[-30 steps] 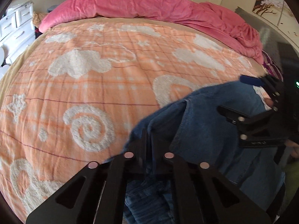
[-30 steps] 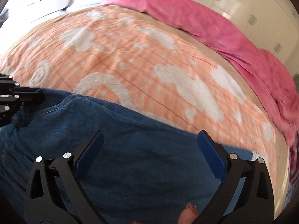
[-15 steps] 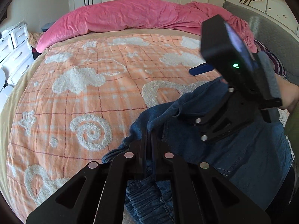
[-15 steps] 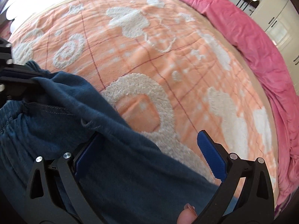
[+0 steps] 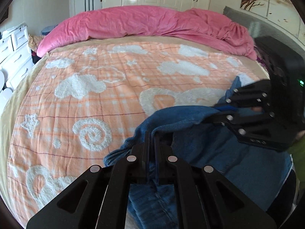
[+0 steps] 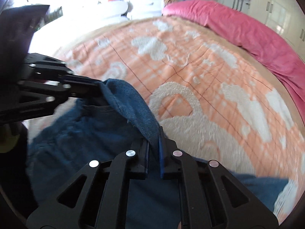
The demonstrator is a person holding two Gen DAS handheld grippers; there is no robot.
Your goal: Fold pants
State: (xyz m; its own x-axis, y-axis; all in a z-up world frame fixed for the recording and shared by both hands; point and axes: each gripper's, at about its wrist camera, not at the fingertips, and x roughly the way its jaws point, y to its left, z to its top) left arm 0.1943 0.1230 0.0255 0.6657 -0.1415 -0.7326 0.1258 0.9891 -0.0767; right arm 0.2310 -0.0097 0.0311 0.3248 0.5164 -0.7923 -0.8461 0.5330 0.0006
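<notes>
Matt blue denim pants [image 5: 200, 145]; fuzzy orange blanket [image 5: 114, 103] with tufted white shapes; crumpled pink plush duvet [image 5: 152, 22]; matt black plastic tongs [image 5: 150, 143].

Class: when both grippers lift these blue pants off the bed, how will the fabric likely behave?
The pants are probably floppy: cloth sags between the left gripper and right gripper. They look thick, so likely fairly heavy. Unlikely to slip: both jaws are shut on an edge.

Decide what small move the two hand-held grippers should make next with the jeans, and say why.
Probably lift both together and carry the edge across. The left hand-held gripper and the right hand-held gripper are each shut on the jeans, with one edge stretched between them above the blanket, so the fold looks ready to start.
</notes>
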